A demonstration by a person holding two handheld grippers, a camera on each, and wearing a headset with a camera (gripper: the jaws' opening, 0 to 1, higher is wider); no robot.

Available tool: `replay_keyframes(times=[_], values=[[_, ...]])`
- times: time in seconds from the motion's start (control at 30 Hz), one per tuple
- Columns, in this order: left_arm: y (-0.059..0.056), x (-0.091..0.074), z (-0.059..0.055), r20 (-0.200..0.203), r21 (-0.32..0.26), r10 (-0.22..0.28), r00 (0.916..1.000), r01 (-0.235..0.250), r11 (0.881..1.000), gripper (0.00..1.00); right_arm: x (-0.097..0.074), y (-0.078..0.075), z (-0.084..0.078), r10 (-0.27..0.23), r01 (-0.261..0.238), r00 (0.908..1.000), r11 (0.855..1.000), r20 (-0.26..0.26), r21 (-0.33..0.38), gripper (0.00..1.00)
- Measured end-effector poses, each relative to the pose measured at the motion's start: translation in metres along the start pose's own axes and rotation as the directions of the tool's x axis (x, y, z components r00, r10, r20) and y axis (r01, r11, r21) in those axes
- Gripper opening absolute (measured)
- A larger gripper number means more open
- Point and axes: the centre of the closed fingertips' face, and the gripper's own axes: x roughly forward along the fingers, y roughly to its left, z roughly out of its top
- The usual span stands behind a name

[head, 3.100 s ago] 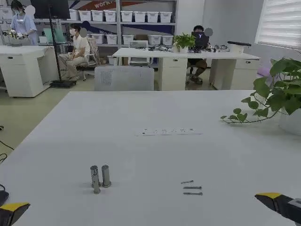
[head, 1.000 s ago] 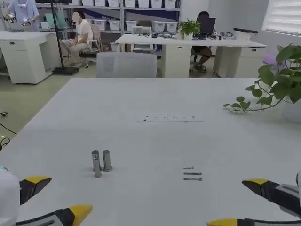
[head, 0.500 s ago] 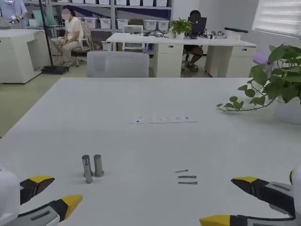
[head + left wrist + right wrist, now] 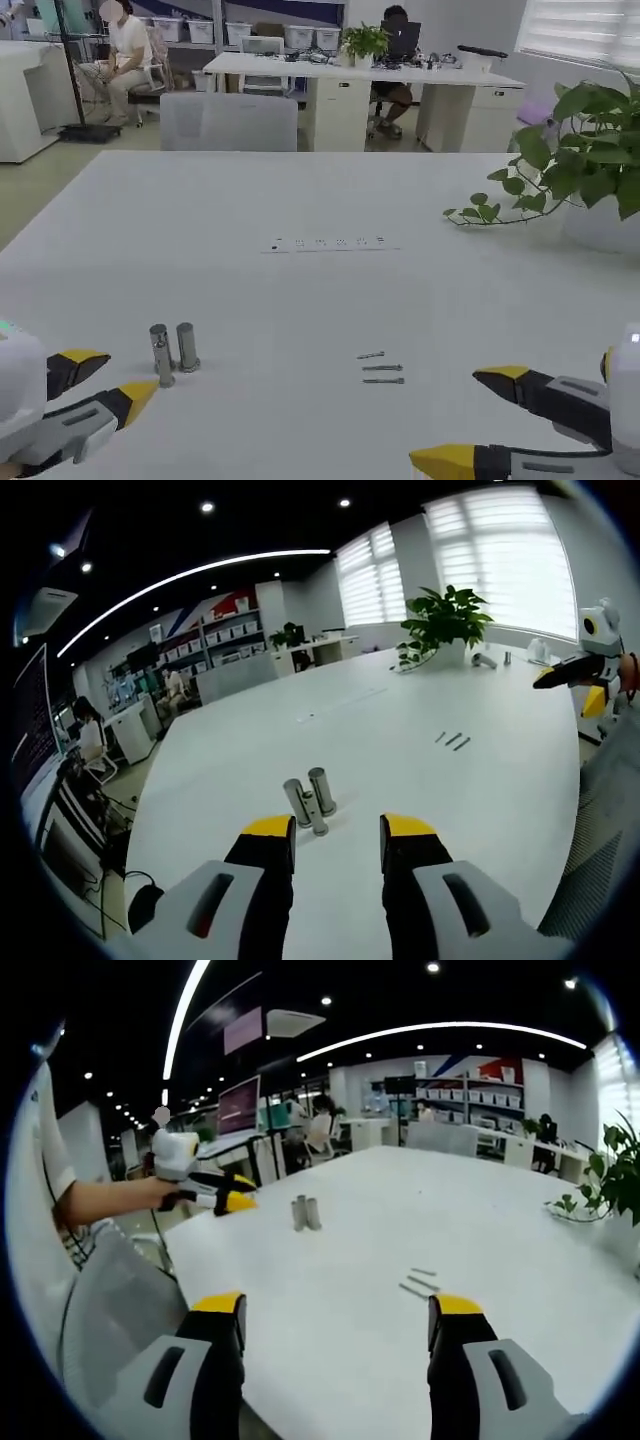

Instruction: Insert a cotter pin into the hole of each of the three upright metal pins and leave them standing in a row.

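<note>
Left gripper (image 4: 120,375) and right gripper (image 4: 448,416) hung released at the bottom corners. Three upright grey metal pins (image 4: 172,352) clustered lower left on the white table (image 4: 320,200), with three thin silver cotter pins (image 4: 380,368) lower centre.

Open tabletop (image 4: 290,320) separates metal pins (image 4: 172,352) from cotter pins (image 4: 381,368).

The left gripper (image 4: 335,842) holds its yellow-tipped jaws parted and empty just short of three upright metal pins (image 4: 309,798) clustered on the white desk (image 4: 400,705), with three cotter pins (image 4: 452,739) lying well to the right of the metal pins and the right gripper (image 4: 566,683) farther out that way.
</note>
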Motion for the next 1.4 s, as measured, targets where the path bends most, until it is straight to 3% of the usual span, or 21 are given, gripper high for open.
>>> replay_keyframes(times=[0.1, 0.37, 0.53, 1.07, 1.4], values=[[0.002, 0.009, -0.006, -0.014, -0.024, -0.003, 0.9999, 0.003, 1.0, 0.3, 0.002, 0.001, 0.0, 0.004, -0.004, 1.0, 1.0, 0.002, 0.004, 0.75], [0.014, 0.031, -0.013, -0.032, 0.014, 0.007, 0.9995, -0.007, 1.0, 0.27, 0.005, 0.0, -0.001, 0.006, -0.006, 1.0, 1.0, -0.005, 0.008, 0.74], [0.021, 0.043, -0.014, -0.026, -0.026, 0.014, 0.9996, -0.015, 1.0, 0.26, 0.01, 0.002, -0.004, 0.014, -0.014, 0.9998, 1.0, -0.017, 0.009, 0.73], [0.027, 0.078, -0.027, -0.06, -0.021, 0.004, 0.9982, -0.005, 1.0, 0.2, 0.015, -0.005, -0.011, 0.01, -0.009, 0.9993, 0.999, -0.037, 0.031, 0.71], [0.028, 0.09, -0.033, -0.074, -0.017, -0.009, 0.9972, 0.007, 1.0, 0.15, 0.024, -0.006, -0.011, 0.017, -0.016, 0.9992, 0.999, -0.037, 0.042, 0.71]])
